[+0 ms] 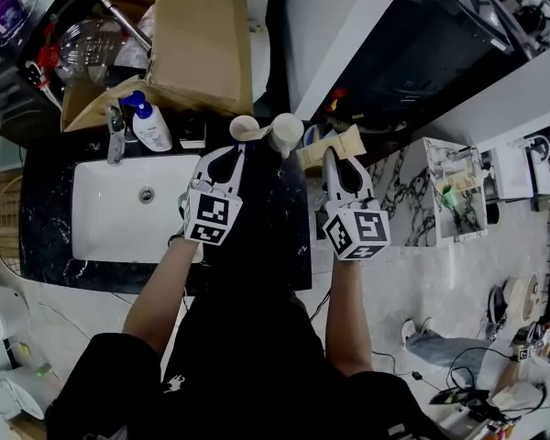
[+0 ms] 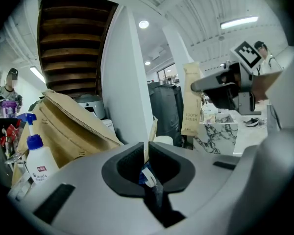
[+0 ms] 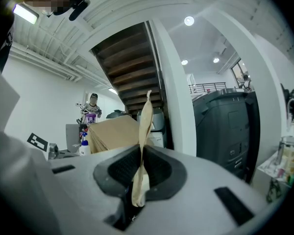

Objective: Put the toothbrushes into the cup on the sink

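Note:
Over the black counter, my left gripper (image 1: 227,151) (image 2: 146,155) is shut on a thin cream paper wrapper (image 1: 245,128) (image 2: 150,133), seen edge-on, with a small blue and white piece low between the jaws. My right gripper (image 1: 333,154) (image 3: 139,165) is shut on a kraft toothbrush pack (image 1: 335,147) (image 3: 145,119) (image 2: 191,99) that stands upright. A pale cup (image 1: 286,134) (image 2: 163,140) stands just beyond and between the two grippers. No bare toothbrush shows.
The white sink basin (image 1: 101,232) with its faucet (image 1: 116,137) lies to the left. Behind it stand a pump bottle with a blue top (image 1: 150,125) (image 2: 36,163) and a large cardboard box (image 1: 197,35). A marbled shelf unit (image 1: 440,195) is at the right.

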